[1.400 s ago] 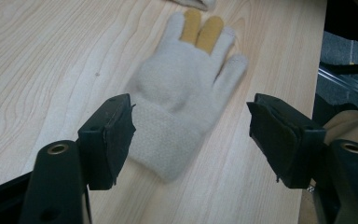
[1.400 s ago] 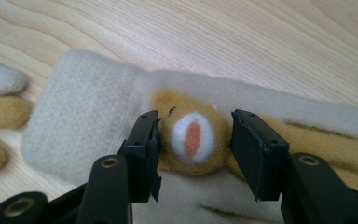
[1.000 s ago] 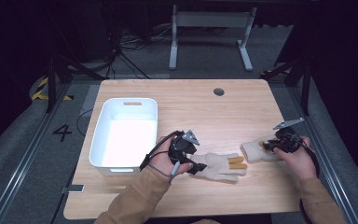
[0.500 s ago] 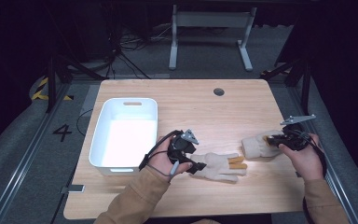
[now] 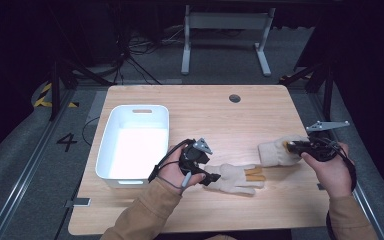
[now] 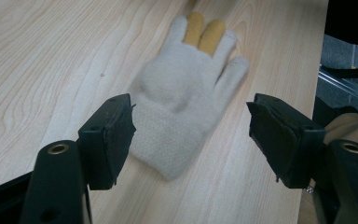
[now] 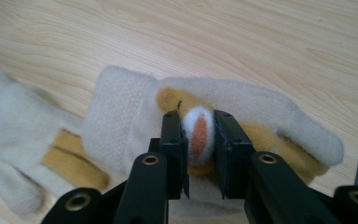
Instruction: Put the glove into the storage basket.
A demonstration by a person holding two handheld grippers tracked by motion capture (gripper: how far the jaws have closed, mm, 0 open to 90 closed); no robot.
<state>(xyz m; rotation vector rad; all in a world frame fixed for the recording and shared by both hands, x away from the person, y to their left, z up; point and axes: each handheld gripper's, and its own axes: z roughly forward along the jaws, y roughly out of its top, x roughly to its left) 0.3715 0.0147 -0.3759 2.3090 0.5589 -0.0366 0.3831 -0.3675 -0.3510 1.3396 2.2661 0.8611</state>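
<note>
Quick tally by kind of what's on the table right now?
Cream-and-yellow gloves: 2 (flat glove, pinched glove)
White plastic bin: 1
Handheld grippers: 2 (left gripper, right gripper)
Total: 5

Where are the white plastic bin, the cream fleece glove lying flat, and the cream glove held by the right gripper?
white plastic bin [image 5: 136, 111]: high view, far rim.
cream fleece glove lying flat [image 6: 177, 100]: left gripper view, palm.
cream glove held by the right gripper [image 7: 265, 105]: right gripper view, upper side of the fabric.
right gripper [image 7: 199, 154]: right gripper view, between its tips.
</note>
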